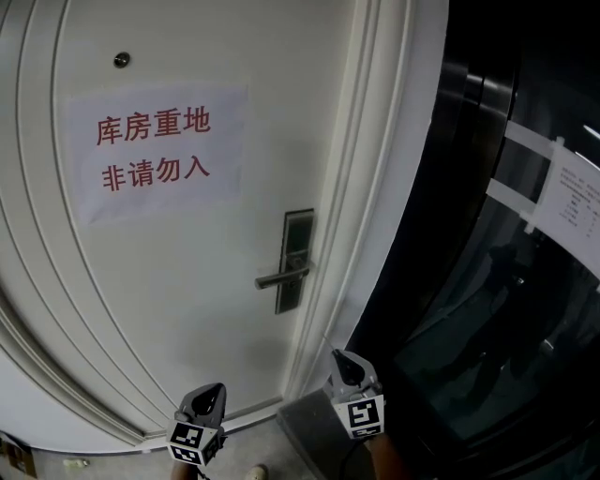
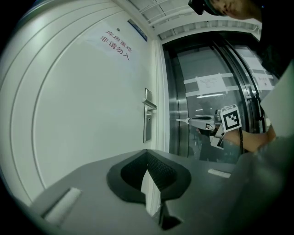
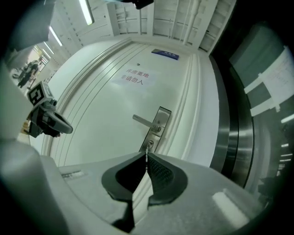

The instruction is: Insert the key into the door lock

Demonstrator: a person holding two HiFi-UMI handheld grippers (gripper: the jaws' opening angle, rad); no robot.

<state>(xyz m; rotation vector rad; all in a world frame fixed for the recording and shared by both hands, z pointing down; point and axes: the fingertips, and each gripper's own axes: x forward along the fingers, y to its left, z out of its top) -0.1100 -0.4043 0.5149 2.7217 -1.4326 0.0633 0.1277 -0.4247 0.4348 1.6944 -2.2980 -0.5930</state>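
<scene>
Pointing level, right hand-held gripper (image 3: 147,155) pinches key (image 2: 183,120) toward lock (image 3: 157,127).

A paper sign (image 1: 155,150) with two rows of red Chinese characters, 库房重地 and 非请勿入, is stuck on a white door (image 1: 187,309). A small round peephole (image 1: 121,60) sits above the sign. A blue plate (image 3: 165,54) is fixed over the doorway. To the right of the door stands a dark glass wall (image 1: 469,328), crossed by white tape strips (image 1: 530,141) that hold a printed notice (image 1: 574,202). A strip light (image 3: 85,10) glows on the ceiling.
</scene>
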